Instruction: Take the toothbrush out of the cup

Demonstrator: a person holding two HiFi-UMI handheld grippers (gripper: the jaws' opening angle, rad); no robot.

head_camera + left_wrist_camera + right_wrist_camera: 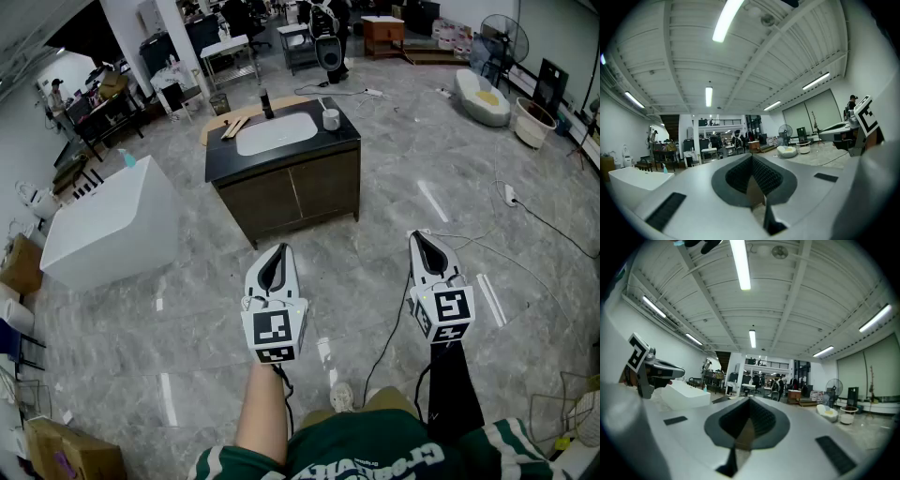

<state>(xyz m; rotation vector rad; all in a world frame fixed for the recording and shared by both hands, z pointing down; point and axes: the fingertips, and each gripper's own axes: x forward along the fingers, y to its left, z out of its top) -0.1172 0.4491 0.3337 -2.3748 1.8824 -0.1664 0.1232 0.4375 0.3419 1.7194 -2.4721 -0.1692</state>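
Both pairs of jaws are pressing together, and nothing is sitting between them. The left gripper point(278, 255) and the right gripper point(422, 244) are pointing level, side by side, out over the floor point(422, 178) in front of the person.

The cup point(330, 119) is standing far ahead on the black counter point(349, 139), near its back right corner, just beside the sink point(276, 133). A thin stick is poking up out of the cup. It is looking like the toothbrush point(322, 105), but it is too small to be sure. A lot of floor is lying between the cup and both grippers. A white tub point(112, 225) is sitting to the left of the counter.

So the job is not getting going yet, I am guessing. Nothing is being held, and the toothbrush is seemingly sitting in its cup. All the steps are waiting: walking up to the counter, opening one pair of jaws, closing them on the toothbrush, and lifting it up and out. The other gripper may be needed to keep the cup from tipping.
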